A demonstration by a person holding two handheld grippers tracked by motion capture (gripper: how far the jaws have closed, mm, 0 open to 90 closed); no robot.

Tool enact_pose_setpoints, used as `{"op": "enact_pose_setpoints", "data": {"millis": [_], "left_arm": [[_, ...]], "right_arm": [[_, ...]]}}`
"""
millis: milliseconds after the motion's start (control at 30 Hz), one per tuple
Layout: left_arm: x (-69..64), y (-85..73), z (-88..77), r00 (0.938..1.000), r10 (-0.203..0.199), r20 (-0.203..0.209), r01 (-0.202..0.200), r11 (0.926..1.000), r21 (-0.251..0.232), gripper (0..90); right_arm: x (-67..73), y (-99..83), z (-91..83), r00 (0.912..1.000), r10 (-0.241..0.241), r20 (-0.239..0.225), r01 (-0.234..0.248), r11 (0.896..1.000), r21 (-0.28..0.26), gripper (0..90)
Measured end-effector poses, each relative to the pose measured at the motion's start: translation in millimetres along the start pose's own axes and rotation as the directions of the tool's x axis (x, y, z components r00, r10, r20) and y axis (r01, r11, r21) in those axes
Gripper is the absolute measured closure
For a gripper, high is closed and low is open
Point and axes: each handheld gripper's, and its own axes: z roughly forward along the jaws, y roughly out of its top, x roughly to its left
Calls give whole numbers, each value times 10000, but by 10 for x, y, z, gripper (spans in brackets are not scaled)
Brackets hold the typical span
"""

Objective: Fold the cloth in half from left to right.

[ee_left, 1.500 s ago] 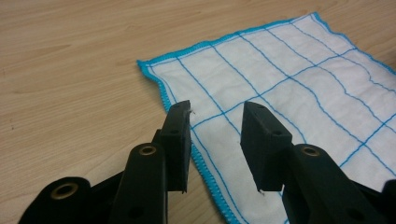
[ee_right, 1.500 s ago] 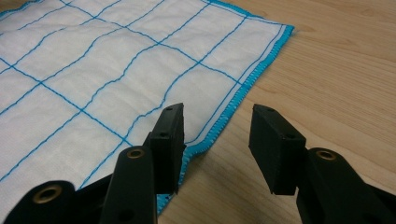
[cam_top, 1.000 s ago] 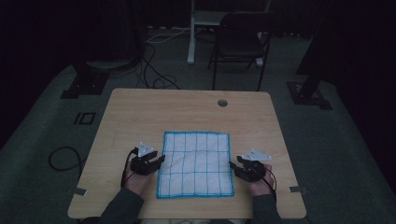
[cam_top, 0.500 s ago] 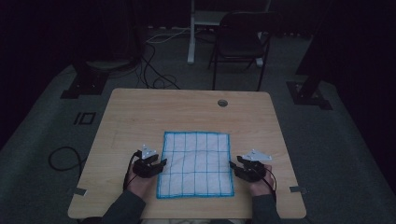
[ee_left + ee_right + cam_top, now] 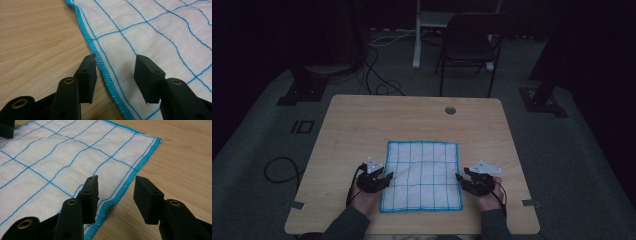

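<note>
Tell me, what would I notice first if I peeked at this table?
The white cloth with blue grid lines, spread flat on the near part of the wooden table. Black tongs sit at each side edge of it: the left tongs and the right tongs, both open, each straddling the cloth's blue hem.

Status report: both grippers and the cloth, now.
Left gripper open, jaws just opened, straddling cloth's left hem. Right gripper open astride right hem. Cloth flat on table. Nothing in the way.

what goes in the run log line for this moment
cloth flat on table | left gripper just opened, astride left hem | right gripper open, astride right hem
</note>
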Motion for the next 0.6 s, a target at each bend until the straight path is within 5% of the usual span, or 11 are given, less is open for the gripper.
{"op": "enact_pose_setpoints", "data": {"millis": [300, 433, 600], "left_arm": [[-17, 23, 28, 9997, -129, 195, 129, 9999, -14, 723], [39, 19, 24, 9978, -497, 439, 497, 9988, 20, 831], [63, 23, 17, 9977, -442, 522, 438, 9990, 97, 865]], "right_arm": [[-2, -3, 28, 10000, 20, 14, -20, 10000, 36, 553], [5, -7, 68, 10000, -71, 18, 71, 9999, 109, 564], [28, -10, 111, 10000, -79, 61, 78, 9997, 216, 628]]}}
